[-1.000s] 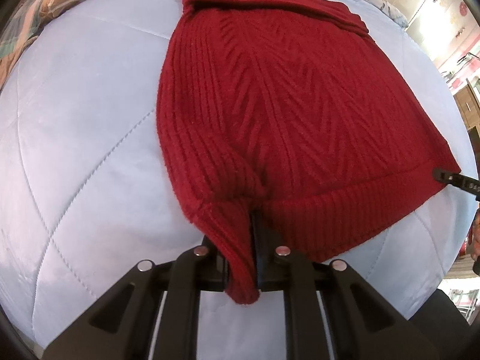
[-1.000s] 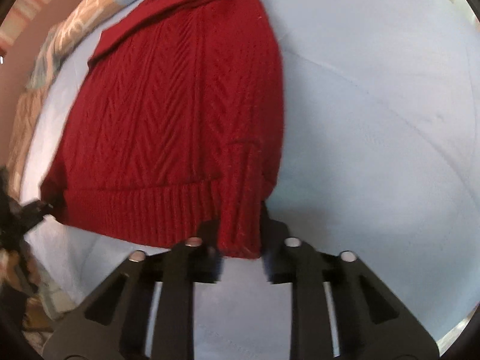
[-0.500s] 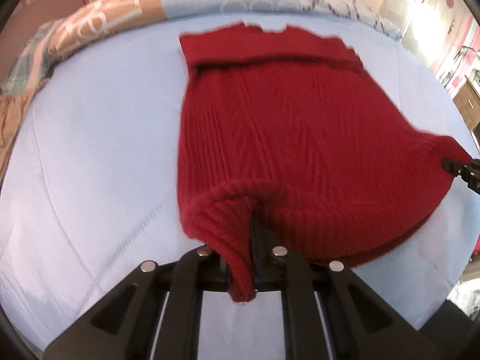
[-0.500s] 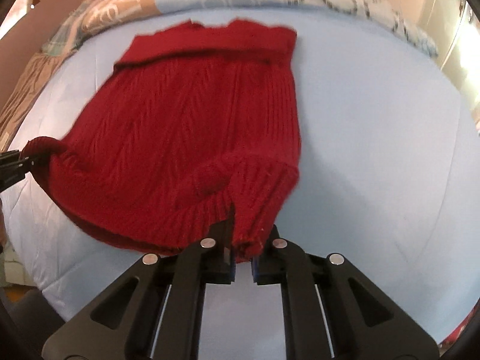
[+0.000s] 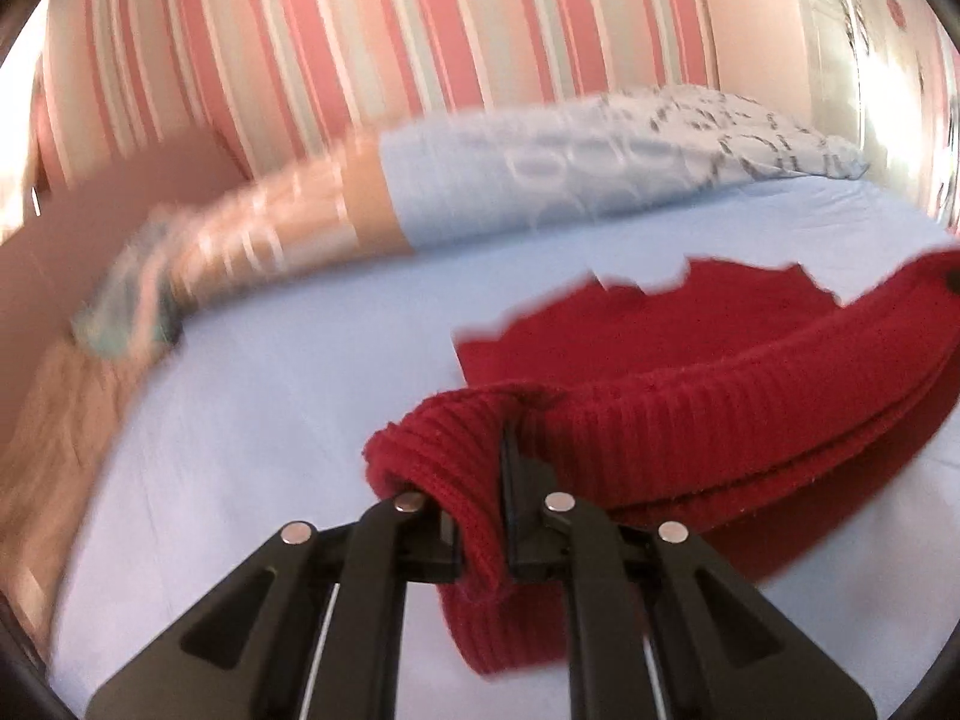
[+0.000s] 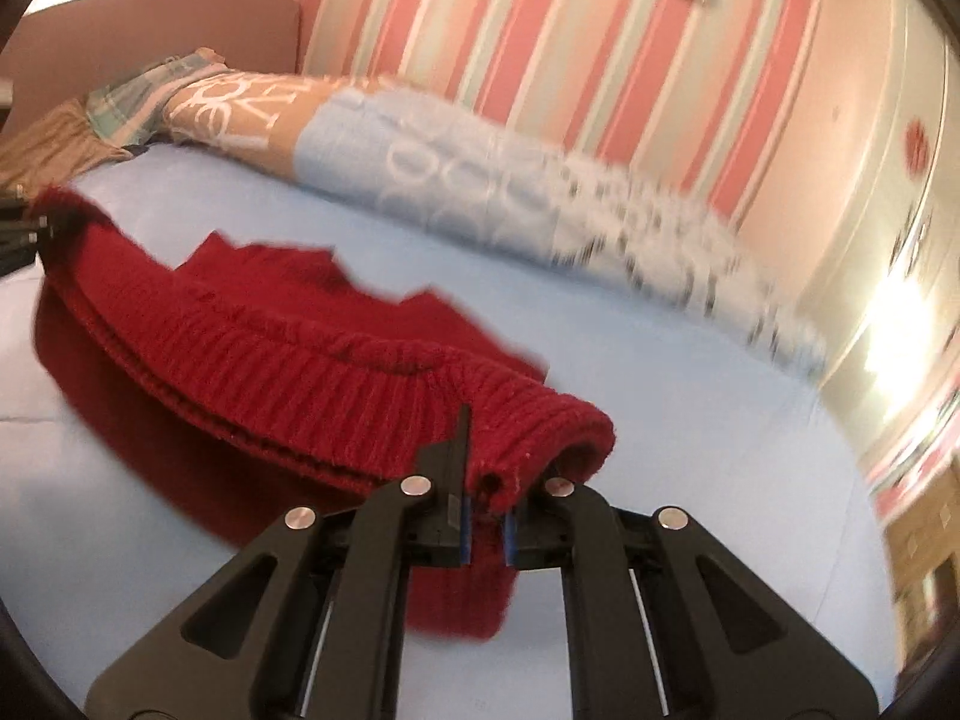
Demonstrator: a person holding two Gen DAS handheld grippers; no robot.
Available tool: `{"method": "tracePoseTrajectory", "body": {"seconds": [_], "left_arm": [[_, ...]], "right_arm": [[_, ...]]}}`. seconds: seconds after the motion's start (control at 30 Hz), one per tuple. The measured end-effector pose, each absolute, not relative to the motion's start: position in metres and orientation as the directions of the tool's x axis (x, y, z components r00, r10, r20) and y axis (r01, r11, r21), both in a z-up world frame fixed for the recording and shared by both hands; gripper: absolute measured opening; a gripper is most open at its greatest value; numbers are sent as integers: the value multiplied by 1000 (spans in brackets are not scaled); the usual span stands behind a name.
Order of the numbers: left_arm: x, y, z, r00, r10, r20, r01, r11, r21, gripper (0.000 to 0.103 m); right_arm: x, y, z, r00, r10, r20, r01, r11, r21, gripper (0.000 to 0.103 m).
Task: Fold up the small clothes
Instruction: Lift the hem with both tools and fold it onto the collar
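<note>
Both tongs [image 5: 480, 516] [image 6: 483, 504] grip sweater [image 5: 750, 414] hem | wardrobe [image 6: 888, 138]: right view only

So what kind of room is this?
Most likely a bedroom: the red knit top lies on a pale blue bed cover, with a patterned quilt behind and striped wallpaper.

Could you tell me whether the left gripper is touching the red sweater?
Touching. The left wrist view shows the left gripper shut on the red sweater, ribbed hem pinched between its fingers.

Left tool [image 5: 483, 516], right tool [image 6: 485, 510]: black angular linkage arms, silver round rivets.
</note>
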State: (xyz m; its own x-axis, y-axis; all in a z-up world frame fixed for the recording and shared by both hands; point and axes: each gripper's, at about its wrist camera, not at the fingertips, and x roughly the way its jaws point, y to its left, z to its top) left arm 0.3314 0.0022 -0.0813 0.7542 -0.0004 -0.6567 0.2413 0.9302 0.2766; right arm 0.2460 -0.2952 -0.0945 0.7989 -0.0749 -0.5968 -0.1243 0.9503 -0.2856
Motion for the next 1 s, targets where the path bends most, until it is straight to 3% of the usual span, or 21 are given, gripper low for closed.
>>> {"method": "tracePoseTrajectory", "body": {"seconds": [0.07,0.17,0.37,0.57,0.73,0.77,0.87,0.93,1.0], "left_arm": [[361,-5,-89,784,15,-621,234,919,316,9],[398,-8,-105,770,13,-637,248,915,319,10],[454,-25,-147,724,15,-689,315,882,350,10],[468,-34,-190,675,27,-737,389,836,387,12],[474,-34,-191,660,15,-751,406,834,373,16],[475,-31,-188,652,6,-758,406,842,356,19],[481,-25,-178,625,-36,-780,411,864,290,25],[478,-18,-165,635,-59,-770,399,879,262,65],[471,-9,-149,638,-118,-761,399,896,196,68]], "right_arm": [[271,-298,-99,815,-83,-574,-119,945,-305,7],[313,-304,-116,805,-86,-587,-119,946,-302,7],[385,-326,-164,718,-81,-691,-115,966,-232,7],[398,-322,-198,666,-83,-741,-121,969,-217,7],[400,-324,-198,658,-53,-751,-128,975,-181,9],[401,-325,-194,659,-42,-751,-128,978,-167,10],[395,-336,-171,702,11,-712,-103,991,-86,30],[391,-343,-156,727,39,-686,-92,995,-41,41],[385,-350,-142,747,59,-662,-85,996,-7,45]]}}
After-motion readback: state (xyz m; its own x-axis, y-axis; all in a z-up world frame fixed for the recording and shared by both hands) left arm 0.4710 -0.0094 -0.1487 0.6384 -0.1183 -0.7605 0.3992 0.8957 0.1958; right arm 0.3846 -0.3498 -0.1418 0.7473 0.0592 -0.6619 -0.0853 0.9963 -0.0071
